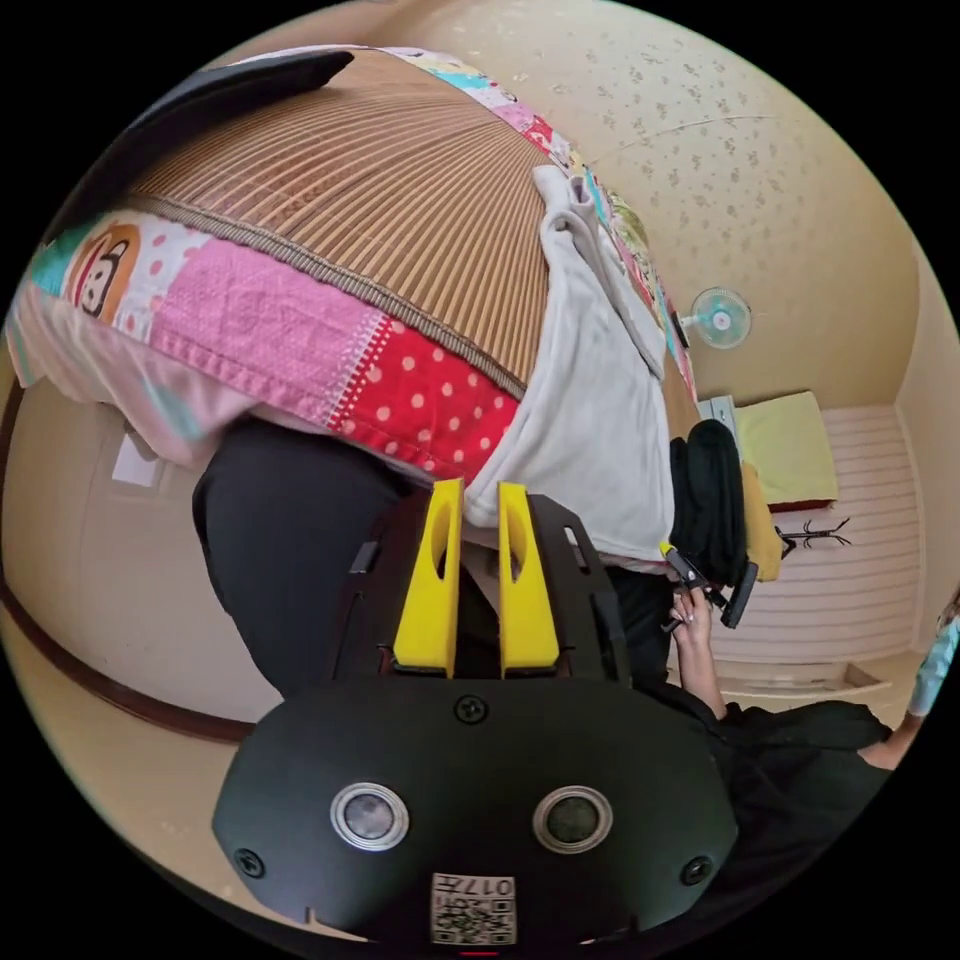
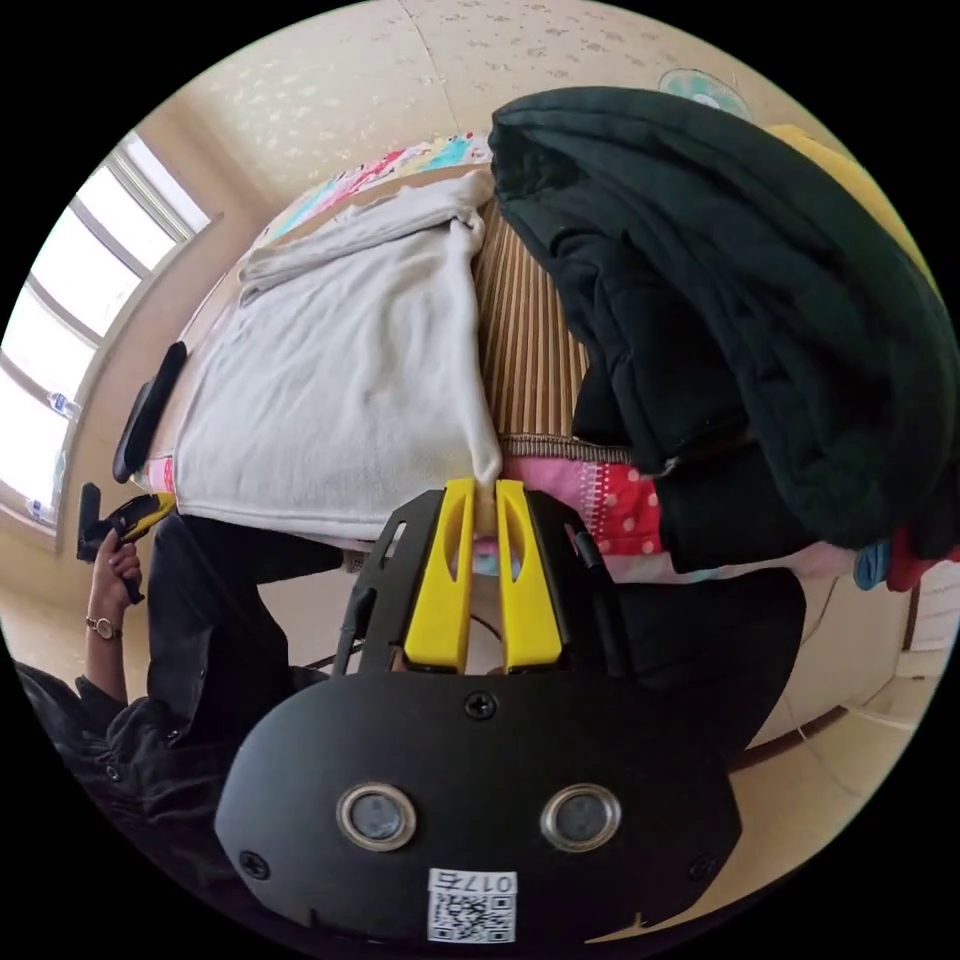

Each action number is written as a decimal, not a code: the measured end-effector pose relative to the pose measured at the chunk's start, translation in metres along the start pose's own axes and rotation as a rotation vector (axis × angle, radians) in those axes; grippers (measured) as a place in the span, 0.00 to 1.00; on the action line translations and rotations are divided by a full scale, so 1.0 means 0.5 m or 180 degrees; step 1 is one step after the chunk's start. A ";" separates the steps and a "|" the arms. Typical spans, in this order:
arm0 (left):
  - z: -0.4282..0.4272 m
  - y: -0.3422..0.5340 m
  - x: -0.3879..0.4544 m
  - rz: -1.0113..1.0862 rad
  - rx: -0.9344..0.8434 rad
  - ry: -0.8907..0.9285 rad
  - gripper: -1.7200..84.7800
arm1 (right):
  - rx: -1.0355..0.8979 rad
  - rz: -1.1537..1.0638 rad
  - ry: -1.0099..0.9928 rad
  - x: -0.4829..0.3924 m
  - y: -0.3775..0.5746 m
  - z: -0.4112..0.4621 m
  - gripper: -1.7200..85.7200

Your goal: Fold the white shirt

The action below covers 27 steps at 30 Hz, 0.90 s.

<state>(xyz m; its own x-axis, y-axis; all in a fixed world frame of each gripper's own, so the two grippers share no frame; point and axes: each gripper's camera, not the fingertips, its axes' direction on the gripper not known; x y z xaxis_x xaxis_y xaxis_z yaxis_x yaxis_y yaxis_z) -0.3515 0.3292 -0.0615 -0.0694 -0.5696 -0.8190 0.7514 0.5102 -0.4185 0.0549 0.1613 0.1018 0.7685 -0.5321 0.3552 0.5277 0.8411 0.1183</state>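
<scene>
Right gripper view: both hand-held grippers [image 2: 485, 490] [image 1: 480, 490] pinch the white shirt's [image 2: 340, 390] hem corners at the bed [image 2: 525, 350] edge.

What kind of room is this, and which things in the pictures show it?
Most likely a bedroom in a home. A bed with a patchwork cover carries a woven mat, with the white shirt spread on it. A standing fan and a coat rack are by the wall.

White shirt [image 2: 340, 400] on tan striped mat [image 1: 380, 200]; patchwork quilt [image 1: 300, 340] in pink and white-dotted red; black garment pile [image 2: 740, 320]; yellow jaws on both black grippers.
</scene>
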 end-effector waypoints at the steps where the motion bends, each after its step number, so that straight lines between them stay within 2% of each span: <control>1: -0.023 0.002 0.003 0.0050 0.0138 0.0119 0.12 | 0.0125 0.0021 -0.0095 0.007 0.002 -0.023 0.11; 3: -0.051 -0.002 0.006 0.0148 0.0269 0.0171 0.14 | 0.0193 0.0127 -0.0221 0.027 0.001 -0.051 0.14; 6: -0.062 -0.030 0.001 0.0192 0.0140 0.0218 0.18 | 0.0145 0.0137 -0.0279 0.053 -0.010 -0.073 0.16; 9: -0.035 -0.060 -0.001 0.0188 -0.0141 0.0272 0.18 | -0.0060 0.0115 -0.0292 0.069 -0.027 -0.061 0.16; 11: 0.003 -0.075 0.016 0.0340 -0.0533 0.0306 0.18 | -0.0063 0.0082 -0.0302 0.067 -0.035 -0.077 0.17; 16: 0.050 -0.062 0.044 0.0724 -0.0976 -0.0431 0.16 | -0.0121 -0.0019 -0.0243 0.062 -0.042 -0.122 0.17; 19: 0.048 -0.058 0.050 0.0815 -0.0971 -0.0504 0.13 | -0.0144 0.0074 -0.0388 0.087 -0.039 -0.140 0.15; 24: 0.029 -0.051 0.009 0.0674 -0.1034 -0.0122 0.09 | -0.0204 0.0015 -0.0356 0.116 -0.033 -0.176 0.13; 27: -0.019 -0.025 -0.035 0.0530 -0.0892 0.0337 0.08 | -0.0256 0.0085 -0.0446 0.145 -0.019 -0.200 0.13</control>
<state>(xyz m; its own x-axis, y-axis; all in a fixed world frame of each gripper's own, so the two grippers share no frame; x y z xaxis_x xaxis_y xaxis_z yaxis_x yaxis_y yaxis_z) -0.3661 0.3390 -0.0455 -0.0397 -0.4011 -0.9152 0.5497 0.7561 -0.3552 0.1419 0.1051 0.0339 0.7277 -0.4862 0.4838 0.5393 0.8414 0.0343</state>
